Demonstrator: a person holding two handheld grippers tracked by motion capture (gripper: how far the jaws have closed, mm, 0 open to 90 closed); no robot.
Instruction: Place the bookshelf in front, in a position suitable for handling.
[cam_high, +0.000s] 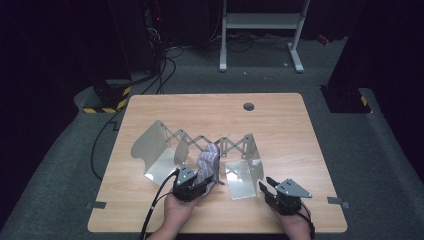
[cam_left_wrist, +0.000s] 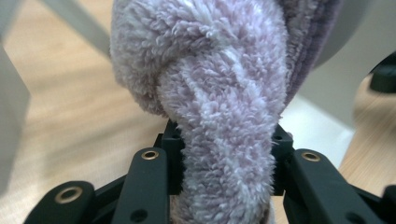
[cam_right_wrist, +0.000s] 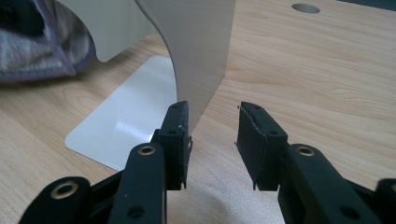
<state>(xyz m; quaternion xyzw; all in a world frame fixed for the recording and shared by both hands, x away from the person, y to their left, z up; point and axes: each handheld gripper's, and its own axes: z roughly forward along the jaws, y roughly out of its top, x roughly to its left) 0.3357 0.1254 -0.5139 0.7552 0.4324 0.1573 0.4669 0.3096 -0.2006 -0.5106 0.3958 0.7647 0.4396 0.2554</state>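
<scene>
Wooden table (cam_high: 280, 120): left tool (cam_high: 192, 186) pinches fluffy towel (cam_high: 209, 162); right tool (cam_high: 272, 192) rests spread.

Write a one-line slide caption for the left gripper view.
Left tool clamped on a fluffy lilac towel above the wooden table, a pale metal rack panel behind it.

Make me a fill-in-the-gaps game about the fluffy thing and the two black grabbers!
1. The left gripper is shut on a fluffy lilac ____.
2. The jaws of the right gripper have ____ between them.
3. The expandable white metal rack stands on a light ____ table.
4. In the high view, the fluffy cloth sits between the rack's upright ____.

Missing words: cloth; nothing; wooden; panels
</scene>
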